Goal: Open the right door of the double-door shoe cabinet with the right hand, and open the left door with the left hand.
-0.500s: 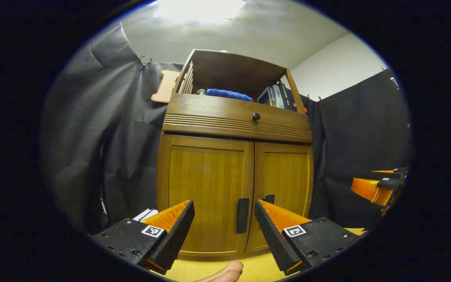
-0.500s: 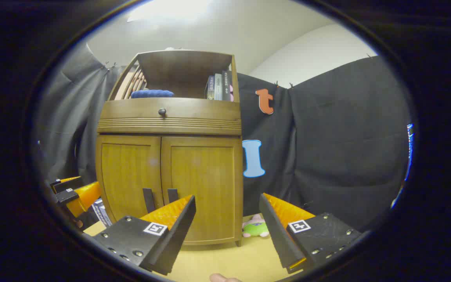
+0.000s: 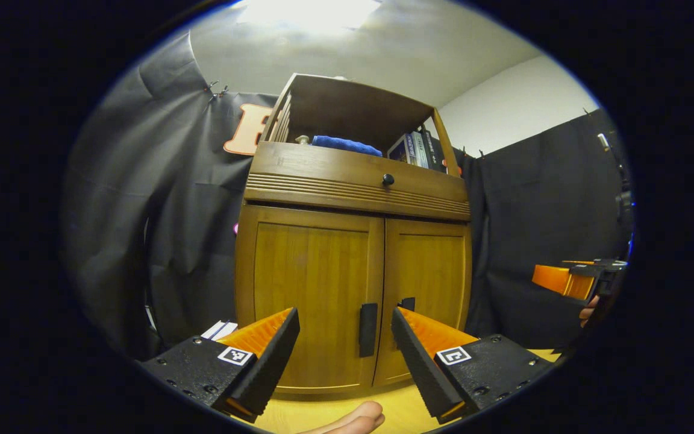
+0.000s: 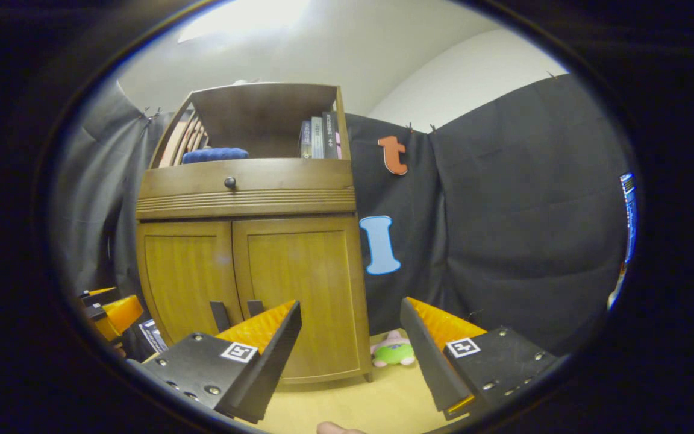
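In the left gripper view we are holding the left gripper (image 3: pixel 345 355) at 6 o'clock with its fingers spread on nothing, and just past them the cabinet (image 3: pixel 353 241) is standing at centre, both doors shut, the left handle (image 3: pixel 368 321) showing between the fingers. In the right gripper view the right gripper (image 4: pixel 350 355) is likewise gaping empty at 6 o'clock, with a soft toy (image 4: pixel 393 353) lying on the floor (image 4: pixel 347 398) between its fingers. Beyond, the right door (image 4: pixel 299 289) is sitting closed at 9 o'clock, its handle (image 4: pixel 255 308) beside our left finger, and a blue cloth (image 4: pixel 214 155) and books (image 4: pixel 320 137) are resting on the open shelf at 11 o'clock.
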Tool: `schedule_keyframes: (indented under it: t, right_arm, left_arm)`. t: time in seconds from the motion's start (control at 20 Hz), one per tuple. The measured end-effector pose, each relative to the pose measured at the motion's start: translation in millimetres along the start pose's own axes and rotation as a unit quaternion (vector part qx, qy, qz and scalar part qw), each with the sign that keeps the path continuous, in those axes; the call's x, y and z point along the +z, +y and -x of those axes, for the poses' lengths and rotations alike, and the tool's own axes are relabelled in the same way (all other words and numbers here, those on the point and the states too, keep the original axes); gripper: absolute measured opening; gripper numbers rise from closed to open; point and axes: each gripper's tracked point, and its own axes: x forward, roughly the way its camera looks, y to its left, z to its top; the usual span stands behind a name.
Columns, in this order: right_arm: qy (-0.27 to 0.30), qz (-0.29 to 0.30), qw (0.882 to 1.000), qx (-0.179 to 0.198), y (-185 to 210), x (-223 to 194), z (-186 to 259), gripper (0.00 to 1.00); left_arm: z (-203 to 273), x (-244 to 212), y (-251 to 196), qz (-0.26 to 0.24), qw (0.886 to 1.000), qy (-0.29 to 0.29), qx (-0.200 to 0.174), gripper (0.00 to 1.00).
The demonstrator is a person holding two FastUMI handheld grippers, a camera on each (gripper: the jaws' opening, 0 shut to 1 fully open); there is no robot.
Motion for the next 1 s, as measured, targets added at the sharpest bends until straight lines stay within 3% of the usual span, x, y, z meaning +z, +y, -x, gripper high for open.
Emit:
schedule_keyframes:
  t: [0.15, 0.25, 0.35, 0.45, 0.65, 0.95, 1.0]
  right_arm:
    - [0.009, 0.005, 1.000, 0.013, 8.1, -8.5, -6.2, 0.98]
    - [0.009, 0.003, 0.999, 0.042, 23.7, -11.0, -8.1, 0.94]
    - [0.003, 0.003, 0.999, 0.052, 30.2, -8.9, -11.8, 0.98]
    - [-0.001, 0.012, 0.999, 0.052, 36.7, -8.8, -21.9, 0.93]
    - [0.017, 0.019, 0.996, 0.089, 74.8, -20.8, -52.8, 0.94]
    - [0.048, 0.042, 0.988, 0.137, 142.4, -56.7, -103.2, 0.94]
    - [0.051, 0.049, 0.988, 0.139, 150.7, -64.8, -106.0, 0.98]
  left_arm:
    - [2.5, 3.8, 7.6, -0.004, 1.000, -0.005, 0.016, 0.92]
    - [2.8, 4.0, 11.9, 0.003, 1.000, -0.003, 0.013, 0.95]
    - [4.3, 5.5, 14.0, 0.014, 1.000, -0.001, 0.008, 0.95]
    - [4.9, 9.2, 19.3, 0.020, 1.000, -0.005, 0.010, 0.92]
    - [1.8, 8.7, 30.7, 0.016, 1.000, -0.003, 0.026, 0.92]
    - [-5.0, 2.0, 30.4, 0.012, 1.000, 0.006, 0.008, 0.91]
    - [-5.1, 3.2, 32.0, 0.012, 1.000, 0.004, 0.009, 0.91]
